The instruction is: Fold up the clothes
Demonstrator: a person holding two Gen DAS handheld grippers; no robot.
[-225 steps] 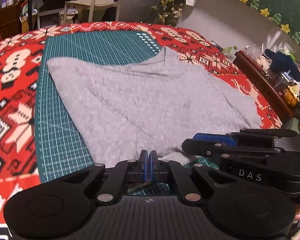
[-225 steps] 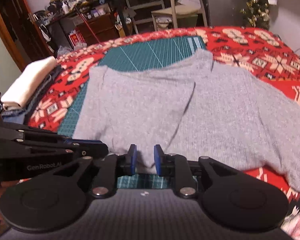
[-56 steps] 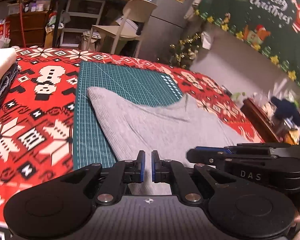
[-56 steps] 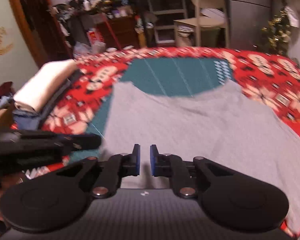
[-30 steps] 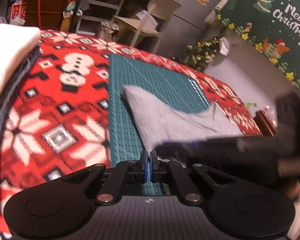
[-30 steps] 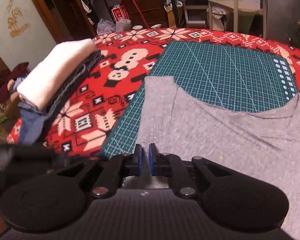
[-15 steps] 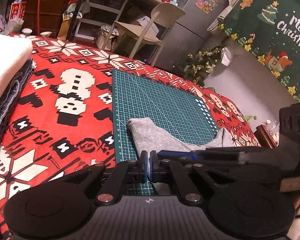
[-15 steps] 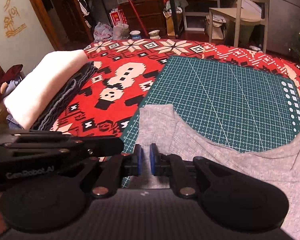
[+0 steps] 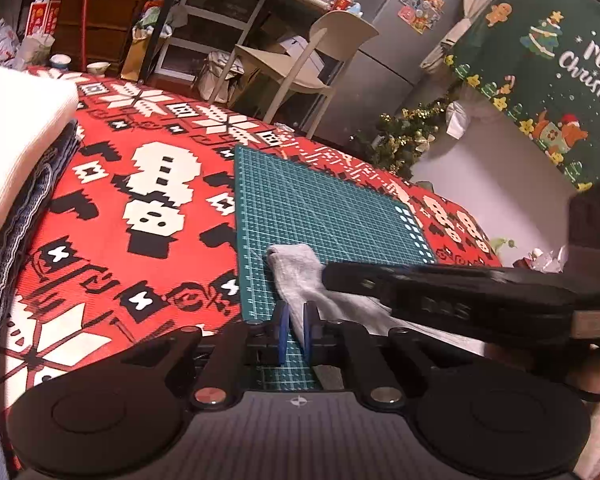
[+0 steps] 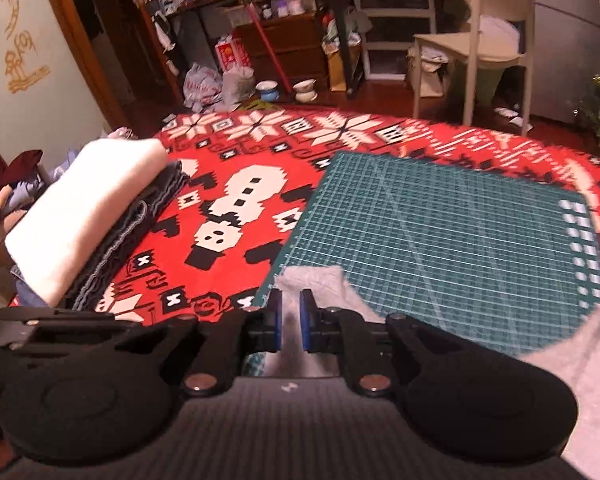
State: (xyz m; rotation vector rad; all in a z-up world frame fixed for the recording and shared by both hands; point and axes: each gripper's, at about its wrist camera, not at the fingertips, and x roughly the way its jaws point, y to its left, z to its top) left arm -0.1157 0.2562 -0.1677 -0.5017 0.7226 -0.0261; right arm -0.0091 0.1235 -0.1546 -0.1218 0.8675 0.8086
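Grey knit top [image 9: 296, 268]: mostly bunched at the near edge of the green cutting mat [image 9: 320, 208]. One rounded corner lies out on the mat, and the rest runs back under both tools.
Left gripper [image 9: 296, 326]: narrow slot between the blue pads, filled with grey cloth. The jaws have just eased apart a little. I read it as pinching the top's edge, not let go.
Right gripper [image 10: 290, 320]: pads close together with a strip of the same cloth between them, clenched on it. It sits just beside the left one.
Why held so: my judgement is that two grips side by side on one edge keep that edge straight while the layer is carried over to make a fold.
Cutting mat, far part: bare, so there is room to lay the fold flat.
Folded stack [image 10: 80, 208]: white piece on dark ones, well apart on the red Christmas tablecloth [image 9: 100, 216]. Probably the finished pile.
Risk: the left pinch looks slight, so the knit could slip.
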